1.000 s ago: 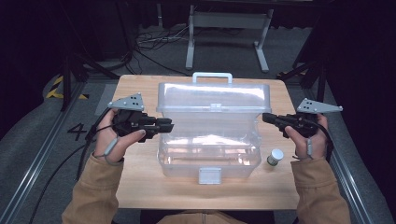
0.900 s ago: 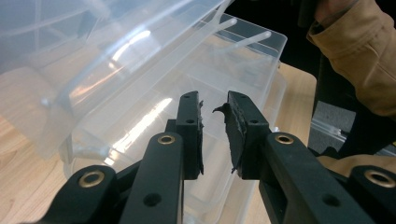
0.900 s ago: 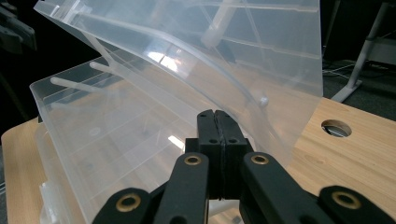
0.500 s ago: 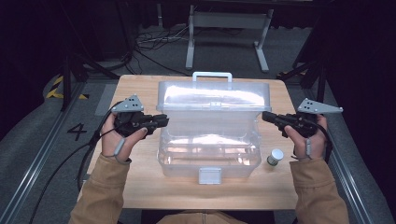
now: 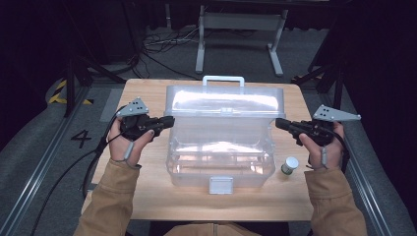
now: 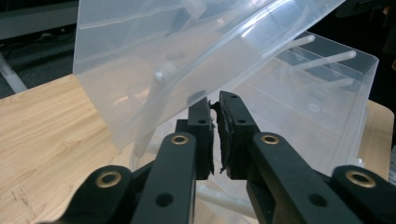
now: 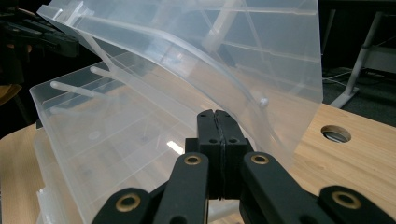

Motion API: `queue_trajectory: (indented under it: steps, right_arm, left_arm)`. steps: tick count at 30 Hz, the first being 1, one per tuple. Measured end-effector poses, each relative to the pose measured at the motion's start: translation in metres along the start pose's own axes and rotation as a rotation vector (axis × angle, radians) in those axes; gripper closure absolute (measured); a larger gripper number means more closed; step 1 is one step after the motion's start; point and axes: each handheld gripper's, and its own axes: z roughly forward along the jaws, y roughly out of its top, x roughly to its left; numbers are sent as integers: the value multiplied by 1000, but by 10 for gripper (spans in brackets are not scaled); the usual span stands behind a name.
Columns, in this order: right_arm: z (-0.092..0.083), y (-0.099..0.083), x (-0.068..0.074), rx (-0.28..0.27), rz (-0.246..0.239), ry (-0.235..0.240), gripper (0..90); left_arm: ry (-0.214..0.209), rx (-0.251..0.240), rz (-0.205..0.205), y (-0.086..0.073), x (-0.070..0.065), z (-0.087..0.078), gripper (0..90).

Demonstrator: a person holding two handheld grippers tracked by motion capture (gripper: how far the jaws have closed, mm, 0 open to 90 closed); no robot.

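Wooden table (image 5: 147, 196) bears a clear box (image 5: 221, 147) between the tongs: left gripper (image 5: 169, 120), jaws just closing to a slit, empty; right gripper (image 5: 278, 123) pressed together, empty.

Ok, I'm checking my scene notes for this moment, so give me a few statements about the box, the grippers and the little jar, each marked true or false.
1. The clear plastic storage box has its lid raised. True.
2. The right gripper has its jaws wide open. False: they are pressed together, with nothing between them.
3. A small jar stands on the wooden table beside the box, on the right gripper's side. True.
4. The left gripper holds the jar. False: it holds nothing; its jaws have just been closing and stand nearly together, by the box's left side.
5. The box's white handle faces the person. False: it is on the far side.
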Motion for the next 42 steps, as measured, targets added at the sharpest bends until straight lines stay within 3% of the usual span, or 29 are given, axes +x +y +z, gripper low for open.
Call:
queue_trajectory:
  steps: [10, 14, 19, 25, 34, 42]
  right_arm:
    - [-14, 2, 5, 54, -36, -68, 888]
    - [-20, 2, 6, 47, -46, -107, 819]
    - [-16, 0, 7, 27, -45, -150, 598]
    - [-7, 1, 12, 27, -65, -202, 532]
    - [7, 2, 10, 4, -69, -253, 516]
    - [18, 4, 9, -14, -68, -255, 523]
  left_arm:
    - [3, -6, 2, 1, 4, 0, 897]
    - [1, -9, 1, 3, 6, 0, 897]
    - [-2, -10, 1, 3, 6, 1, 897]
    - [-8, -7, 3, 4, 7, 1, 896]
    - [-8, -7, 7, 5, 7, 1, 895]
    - [-9, -6, 14, 5, 7, 1, 896]
